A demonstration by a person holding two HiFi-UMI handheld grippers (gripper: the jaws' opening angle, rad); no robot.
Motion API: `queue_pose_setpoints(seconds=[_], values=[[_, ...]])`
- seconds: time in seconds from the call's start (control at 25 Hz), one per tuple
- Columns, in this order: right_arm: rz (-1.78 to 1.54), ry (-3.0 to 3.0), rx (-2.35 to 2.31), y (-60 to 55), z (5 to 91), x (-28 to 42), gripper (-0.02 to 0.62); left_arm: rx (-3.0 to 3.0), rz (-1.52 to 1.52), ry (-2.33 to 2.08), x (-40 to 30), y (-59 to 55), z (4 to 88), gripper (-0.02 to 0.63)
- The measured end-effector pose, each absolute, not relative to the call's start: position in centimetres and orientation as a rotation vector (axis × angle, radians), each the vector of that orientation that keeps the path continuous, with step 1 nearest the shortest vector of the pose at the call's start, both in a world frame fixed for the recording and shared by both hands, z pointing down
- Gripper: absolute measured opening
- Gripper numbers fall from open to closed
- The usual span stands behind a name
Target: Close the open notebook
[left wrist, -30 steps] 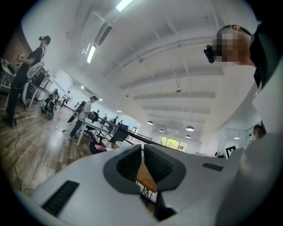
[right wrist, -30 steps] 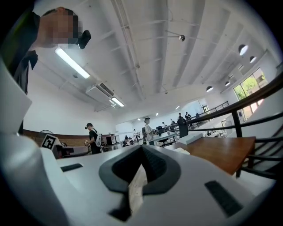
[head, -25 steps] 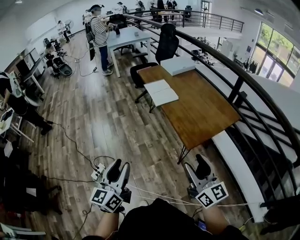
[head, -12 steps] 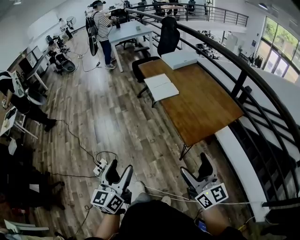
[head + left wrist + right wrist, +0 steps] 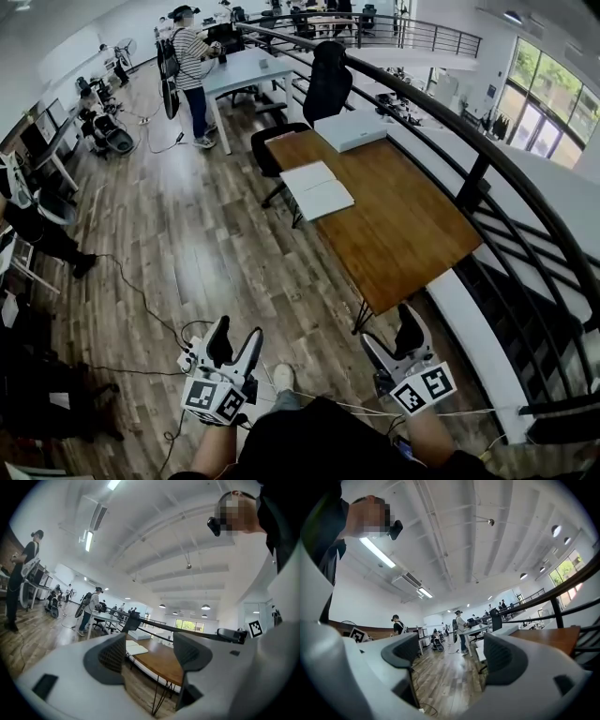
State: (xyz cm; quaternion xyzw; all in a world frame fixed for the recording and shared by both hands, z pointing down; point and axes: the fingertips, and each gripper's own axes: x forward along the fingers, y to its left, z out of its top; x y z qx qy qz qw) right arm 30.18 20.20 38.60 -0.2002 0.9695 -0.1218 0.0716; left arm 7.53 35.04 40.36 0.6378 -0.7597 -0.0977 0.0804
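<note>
Left tool [image 5: 237, 330] and right tool [image 5: 386, 325], jaws just opened wide, empty, low in frame; open white notebook [image 5: 317, 190] flat on rectangular wooden worktop [image 5: 403, 234].

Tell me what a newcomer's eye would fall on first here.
First the long wooden table beside the curved black railing, with the open notebook lying flat near its far left edge and a white box behind it. Low in the head view, the left hand-held gripper and right hand-held gripper are far from it over the floor, jaws just opened, nothing between them.
</note>
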Motion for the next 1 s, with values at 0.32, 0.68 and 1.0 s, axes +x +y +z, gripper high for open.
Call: queue_pose_setpoints(seconds=[0.32, 0.68, 1.0], values=[[-0.298, 2.879, -0.707, 15.9, 36.7, 23.0, 0.436, 1.971, -0.343, -2.238, -0.4, 30.9, 39.5, 0.305], [-0.309, 2.885, -0.756, 13.7, 36.9, 14.8, 0.436, 2.011, -0.362, -2.18, -7.6, 28.9, 39.5, 0.305], [-0.328, 2.932, -0.746, 12.4, 37.9, 10.9, 0.436, 1.961, -0.362, -2.169, -11.6, 28.0, 41.1, 0.305]])
